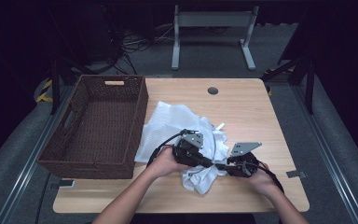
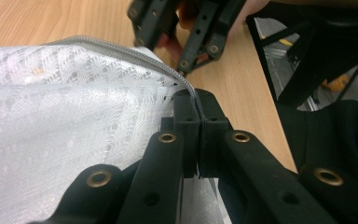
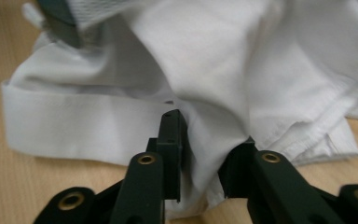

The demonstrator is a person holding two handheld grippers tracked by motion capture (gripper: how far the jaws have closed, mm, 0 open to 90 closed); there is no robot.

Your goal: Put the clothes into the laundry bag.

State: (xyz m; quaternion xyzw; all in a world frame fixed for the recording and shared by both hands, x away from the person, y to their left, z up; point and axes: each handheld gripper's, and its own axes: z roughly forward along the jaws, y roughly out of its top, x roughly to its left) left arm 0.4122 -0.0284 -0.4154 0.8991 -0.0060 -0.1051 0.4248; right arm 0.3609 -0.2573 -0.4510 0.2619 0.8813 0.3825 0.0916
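No words, labels, brand marks, numbers or signs can be read anywhere in these views: not on the white mesh garment (image 1: 177,126), the dark brown woven wicker basket (image 1: 98,123), the light wooden table (image 1: 247,102), or the two black grippers' metal parts.

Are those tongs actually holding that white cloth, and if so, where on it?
The left tongs are shut on the white garment at its zipper edge. The right tongs straddle a fold near its hem, not clearly pinching.
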